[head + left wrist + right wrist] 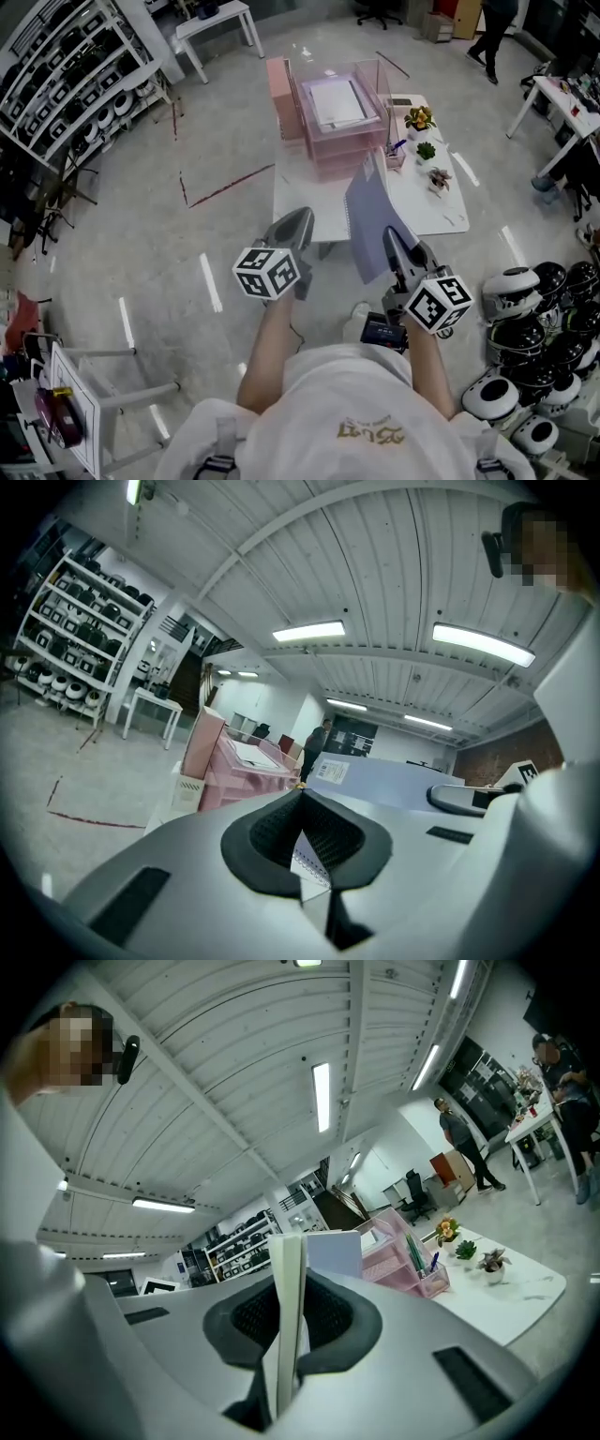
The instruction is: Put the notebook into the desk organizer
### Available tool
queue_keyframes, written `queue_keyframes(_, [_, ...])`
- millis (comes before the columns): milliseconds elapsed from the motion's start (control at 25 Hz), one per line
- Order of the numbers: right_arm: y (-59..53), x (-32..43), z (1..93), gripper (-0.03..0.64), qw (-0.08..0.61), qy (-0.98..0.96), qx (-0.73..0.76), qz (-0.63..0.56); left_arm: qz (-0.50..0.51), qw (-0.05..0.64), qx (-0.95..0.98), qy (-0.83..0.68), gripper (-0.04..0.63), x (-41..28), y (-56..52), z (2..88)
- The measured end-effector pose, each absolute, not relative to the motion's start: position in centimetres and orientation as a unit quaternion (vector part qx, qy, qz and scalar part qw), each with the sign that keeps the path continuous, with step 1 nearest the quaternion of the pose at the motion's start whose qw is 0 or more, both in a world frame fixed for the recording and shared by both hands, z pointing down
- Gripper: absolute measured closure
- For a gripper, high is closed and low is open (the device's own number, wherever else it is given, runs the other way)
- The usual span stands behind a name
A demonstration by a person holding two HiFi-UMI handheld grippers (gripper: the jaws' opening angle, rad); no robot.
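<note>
The right claw is pinching the notebook by its near edge, pads pressing on both covers. It is holding the notebook in the air over the counter's near end. The notebook's long axis is pointing away from the person, toward the pink organizer, which is standing ahead and slightly left at the counter's far end. The left claw is hanging just beside the notebook's spiral edge, jaws pressed together and apparently gripping nothing. The right hand is therefore the one placed to carry the notebook forward.
</note>
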State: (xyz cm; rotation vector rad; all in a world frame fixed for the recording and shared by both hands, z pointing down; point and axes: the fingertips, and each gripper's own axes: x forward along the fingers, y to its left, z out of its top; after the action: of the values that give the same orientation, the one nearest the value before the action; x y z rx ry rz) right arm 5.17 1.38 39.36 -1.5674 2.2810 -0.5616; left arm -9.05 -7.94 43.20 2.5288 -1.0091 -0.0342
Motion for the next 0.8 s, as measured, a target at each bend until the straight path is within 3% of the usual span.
queue_keyframes(800, [-12.5, 10.2, 32.6, 0.575, 0.199, 0.839, -0.478, -0.167, -0.030, 0.195, 0.901, -0.386, 0.580, -1.8, -21.8, 41.2])
